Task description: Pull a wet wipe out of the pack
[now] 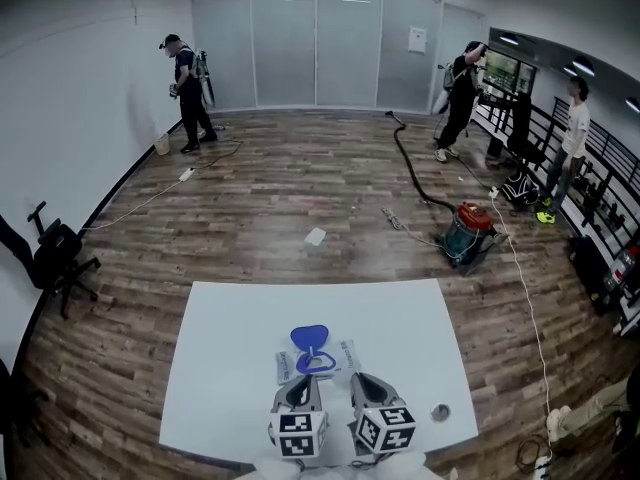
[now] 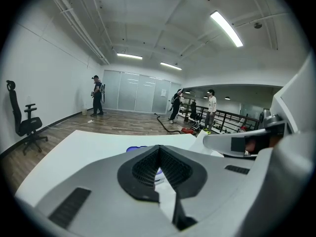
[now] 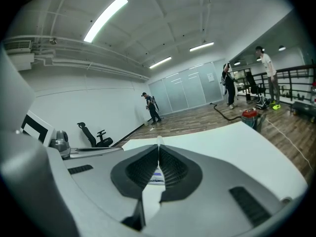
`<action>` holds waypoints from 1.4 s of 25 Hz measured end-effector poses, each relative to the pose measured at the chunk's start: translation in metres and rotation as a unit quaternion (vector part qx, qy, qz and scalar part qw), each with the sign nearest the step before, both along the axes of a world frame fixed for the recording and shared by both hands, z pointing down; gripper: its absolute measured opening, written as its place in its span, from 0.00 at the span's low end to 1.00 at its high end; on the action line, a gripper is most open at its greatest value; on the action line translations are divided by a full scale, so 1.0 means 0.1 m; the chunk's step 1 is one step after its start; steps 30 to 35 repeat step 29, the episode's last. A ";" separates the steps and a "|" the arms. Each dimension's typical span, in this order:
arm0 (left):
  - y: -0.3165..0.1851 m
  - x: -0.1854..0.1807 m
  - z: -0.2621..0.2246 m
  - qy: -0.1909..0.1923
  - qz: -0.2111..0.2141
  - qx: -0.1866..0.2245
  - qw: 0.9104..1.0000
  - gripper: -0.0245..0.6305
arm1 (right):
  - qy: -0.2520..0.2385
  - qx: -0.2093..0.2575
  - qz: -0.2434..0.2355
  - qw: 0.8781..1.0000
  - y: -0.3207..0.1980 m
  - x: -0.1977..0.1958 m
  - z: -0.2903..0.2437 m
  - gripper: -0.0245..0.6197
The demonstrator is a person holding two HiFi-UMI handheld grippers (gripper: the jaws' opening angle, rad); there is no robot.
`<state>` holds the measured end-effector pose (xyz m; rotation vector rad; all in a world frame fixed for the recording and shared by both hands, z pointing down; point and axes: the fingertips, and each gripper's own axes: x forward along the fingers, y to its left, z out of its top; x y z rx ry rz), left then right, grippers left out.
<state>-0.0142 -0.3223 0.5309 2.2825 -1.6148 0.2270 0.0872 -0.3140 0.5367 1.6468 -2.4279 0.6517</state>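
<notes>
Left gripper (image 1: 303,380) and right gripper (image 1: 362,380) both pinched closed at bottom centre, just short of the wet wipe pack (image 1: 345,354). Its blue lid (image 1: 310,338) is up, leaving the opening reachable.

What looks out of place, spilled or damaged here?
A white scrap lies alone on the wooden floor beyond the table. The blue lid of the pack stands open. Nothing looks spilled or damaged.
</notes>
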 end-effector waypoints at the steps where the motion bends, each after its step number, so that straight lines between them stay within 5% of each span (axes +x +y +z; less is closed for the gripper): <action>1: -0.01 0.00 0.00 0.000 -0.001 -0.001 1.000 0.03 | 0.000 0.001 -0.002 1.000 -0.01 -0.01 0.00 0.06; 35: -0.08 0.23 0.06 -0.003 -0.003 -0.004 1.000 0.03 | 0.011 0.003 -0.013 1.000 -0.04 0.23 0.06 0.06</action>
